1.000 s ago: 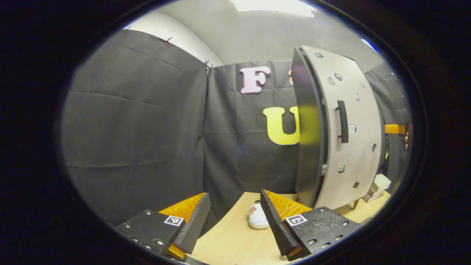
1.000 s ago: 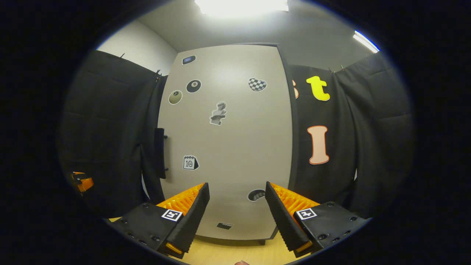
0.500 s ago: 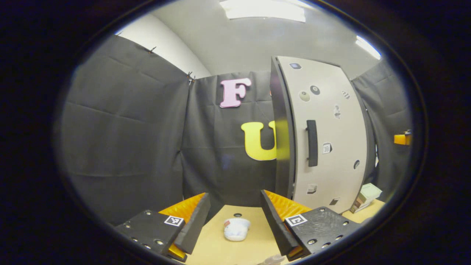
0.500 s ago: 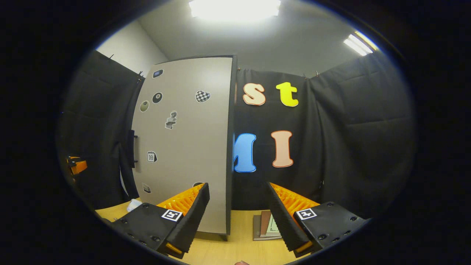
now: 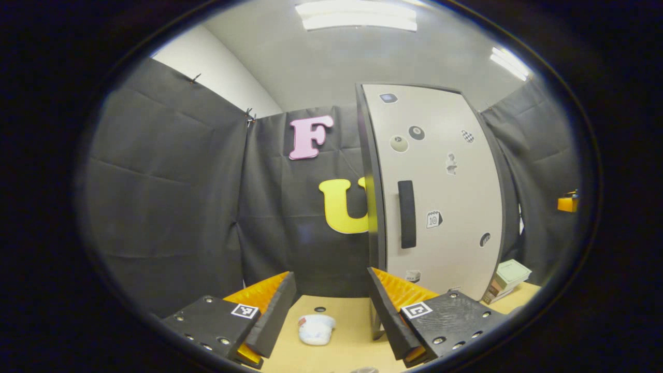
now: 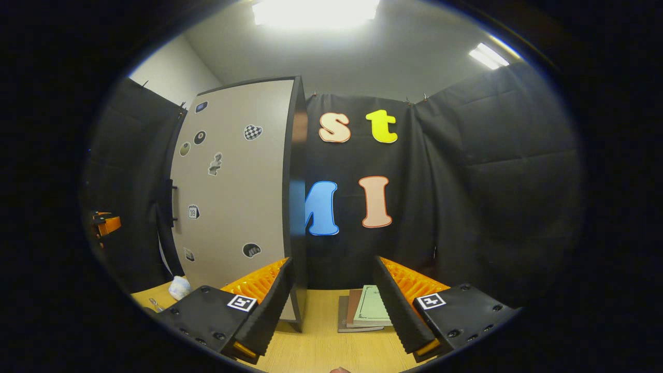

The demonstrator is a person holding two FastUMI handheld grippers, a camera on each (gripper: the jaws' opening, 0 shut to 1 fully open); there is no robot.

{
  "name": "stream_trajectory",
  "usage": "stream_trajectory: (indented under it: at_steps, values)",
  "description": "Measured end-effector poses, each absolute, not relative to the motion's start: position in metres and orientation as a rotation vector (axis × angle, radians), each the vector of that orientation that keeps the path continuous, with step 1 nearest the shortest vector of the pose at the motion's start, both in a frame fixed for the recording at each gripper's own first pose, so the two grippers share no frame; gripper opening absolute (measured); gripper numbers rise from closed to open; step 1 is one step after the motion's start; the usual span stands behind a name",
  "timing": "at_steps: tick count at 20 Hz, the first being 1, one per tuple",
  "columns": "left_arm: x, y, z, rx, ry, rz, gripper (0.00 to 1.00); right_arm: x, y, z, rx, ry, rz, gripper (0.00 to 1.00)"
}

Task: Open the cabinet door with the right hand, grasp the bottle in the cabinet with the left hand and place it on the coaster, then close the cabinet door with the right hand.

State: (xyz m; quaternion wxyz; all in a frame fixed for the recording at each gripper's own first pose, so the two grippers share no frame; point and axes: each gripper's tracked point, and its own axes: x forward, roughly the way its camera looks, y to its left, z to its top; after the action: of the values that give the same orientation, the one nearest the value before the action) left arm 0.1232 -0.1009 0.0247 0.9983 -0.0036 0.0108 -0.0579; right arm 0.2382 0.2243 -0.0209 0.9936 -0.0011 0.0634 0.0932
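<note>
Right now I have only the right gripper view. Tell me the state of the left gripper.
Observer: The left gripper is open, with nothing between its fingers.
Operator: Report what lies on the table ahead of it.
Observer: Just beyond the white object on the table there is a small dark round spot. I cannot tell what it is.

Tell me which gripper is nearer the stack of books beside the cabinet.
Right. The right gripper is open with the stack of books on the table just beyond its fingers. From the left gripper, also open, the books lie far off to its right, past the cabinet door.
</note>
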Motion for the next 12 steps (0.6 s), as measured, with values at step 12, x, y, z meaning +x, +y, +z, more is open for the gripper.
stream_trajectory:
  at_steps: [12]
  values:
    - [0.117, -0.090, 0.020, -0.007, 0.036, -0.073, 0.82, 0.239, 0.227, -0.027, 0.012, 0.149, 0.214, 0.96]
